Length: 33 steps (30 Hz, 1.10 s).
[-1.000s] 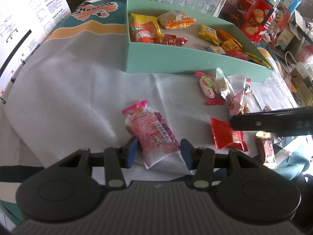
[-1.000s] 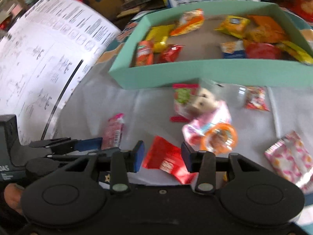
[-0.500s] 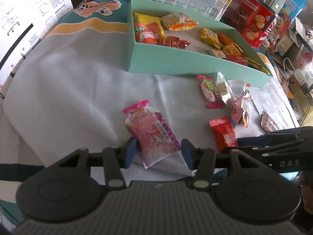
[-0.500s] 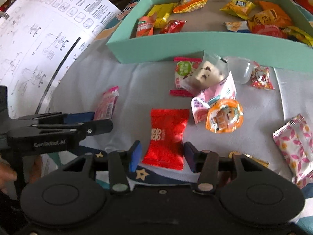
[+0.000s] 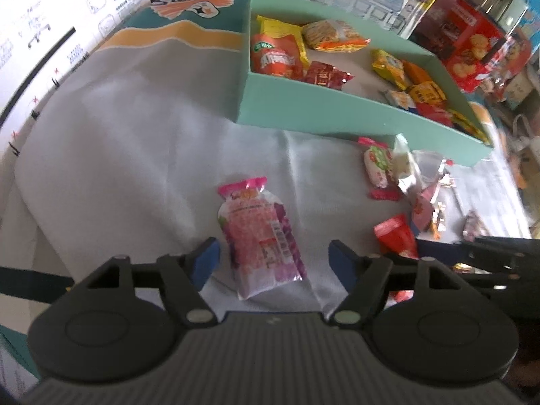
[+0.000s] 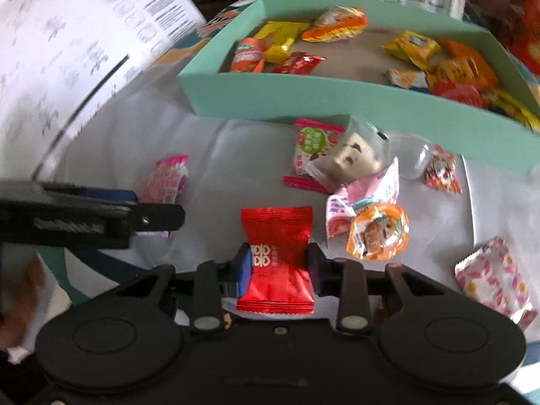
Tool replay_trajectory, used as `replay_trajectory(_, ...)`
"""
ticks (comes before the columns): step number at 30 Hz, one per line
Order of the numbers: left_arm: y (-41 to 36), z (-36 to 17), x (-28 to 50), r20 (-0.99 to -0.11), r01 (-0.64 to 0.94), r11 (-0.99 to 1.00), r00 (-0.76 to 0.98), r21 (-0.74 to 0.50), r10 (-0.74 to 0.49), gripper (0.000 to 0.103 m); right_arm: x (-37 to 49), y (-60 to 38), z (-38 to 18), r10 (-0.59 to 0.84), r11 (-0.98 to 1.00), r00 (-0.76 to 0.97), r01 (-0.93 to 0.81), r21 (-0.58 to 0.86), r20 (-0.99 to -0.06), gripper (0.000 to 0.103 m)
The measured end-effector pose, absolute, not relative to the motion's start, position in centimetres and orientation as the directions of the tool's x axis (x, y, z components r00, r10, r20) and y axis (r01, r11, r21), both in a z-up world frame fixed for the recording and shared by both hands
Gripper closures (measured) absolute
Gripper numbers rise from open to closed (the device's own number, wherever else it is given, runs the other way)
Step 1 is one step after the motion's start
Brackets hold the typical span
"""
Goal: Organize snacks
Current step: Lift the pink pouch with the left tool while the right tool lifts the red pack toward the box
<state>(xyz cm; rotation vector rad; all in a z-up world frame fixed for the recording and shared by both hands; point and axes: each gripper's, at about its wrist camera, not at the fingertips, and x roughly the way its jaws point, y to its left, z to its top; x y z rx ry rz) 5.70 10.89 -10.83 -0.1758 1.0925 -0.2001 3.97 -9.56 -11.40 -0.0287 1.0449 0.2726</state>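
Right tongs [image 6: 278, 268] pinch the red foil packet [image 6: 276, 253]; left tongs [image 5: 274, 261] gape around the pink pouch [image 5: 260, 236]. Next: carry red toward the teal cardboard box [image 6: 337, 101] at twelve o'clock.

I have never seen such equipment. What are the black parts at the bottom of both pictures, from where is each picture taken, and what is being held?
There is no robot here. A person holds a two-finger gripper in each hand, and a camera on each looks forward along its fingers. One picture is from the left gripper: it is open, with a pink snack pouch lying between its fingers on the white cloth. The other is from the right gripper, which is closed on a red packet. More snacks lie loose on the cloth, and others are in the green box behind them.
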Motion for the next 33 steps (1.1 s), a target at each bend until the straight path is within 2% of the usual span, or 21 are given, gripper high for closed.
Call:
replay_trajectory(1,10.4,-10.8,5.7,-0.864,0.078,0.976,0.455,-0.204,-0.217,0.038,4.0,-9.9,-11.4,0.220,0.967,0.469,-0.222,0.127,-0.855,0.070)
replay_trajectory(2,9.8,-10.8,5.6,-0.864,0.089,0.984,0.470,-0.155,-0.179,0.070,4.1,-10.3,-11.3,0.229,0.967,0.466,-0.209,0.145,-0.855,0.070)
replay_trajectory(3,9.2,-10.8,5.4,-0.861,0.108,0.989,0.489,-0.099,-0.139,0.082,4.2,-10.6,-11.3,0.239,0.966,0.465,-0.202,0.160,-0.853,0.070)
replay_trajectory(5,9.4,-10.2,5.2,-0.849,0.119,0.987,0.505,-0.107,-0.153,0.093,4.1,-11.1,-10.9,0.257,0.963,0.468,-0.195,0.185,-0.845,0.070)
replay_trajectory(6,9.6,-9.9,5.1,-0.846,0.120,0.986,0.507,-0.120,-0.165,0.094,4.1,-11.3,-10.8,0.266,0.961,0.472,-0.194,0.195,-0.841,0.070)
replay_trajectory(15,11.4,-8.9,4.0,-0.840,0.074,0.986,0.516,-0.150,-0.166,0.097,3.8,-11.7,-9.7,0.342,0.939,0.486,-0.206,0.275,-0.804,0.070)
replay_trajectory(21,11.1,-7.7,3.8,-0.824,0.102,0.985,0.539,-0.142,-0.175,0.097,3.8,-11.9,-8.8,0.369,0.929,0.503,-0.210,0.304,-0.782,0.070)
replay_trajectory(27,10.2,-9.3,4.4,-0.857,0.124,0.977,0.469,-0.174,-0.212,0.095,3.8,-12.0,-9.2,0.363,0.932,0.491,-0.199,0.304,-0.792,0.070)
replay_trajectory(29,10.1,-10.1,4.7,-0.869,0.107,0.976,0.444,-0.188,-0.216,0.087,3.7,-12.1,-9.3,0.365,0.931,0.487,-0.195,0.308,-0.794,0.070)
replay_trajectory(31,10.2,-10.2,4.8,-0.869,0.095,0.979,0.450,-0.183,-0.206,0.073,3.6,-12.3,-9.4,0.365,0.931,0.486,-0.192,0.310,-0.794,0.070)
replay_trajectory(33,10.0,-10.2,4.8,-0.877,0.096,0.981,0.442,-0.166,-0.192,0.051,3.6,-12.5,-9.6,0.366,0.931,0.483,-0.186,0.315,-0.796,0.070)
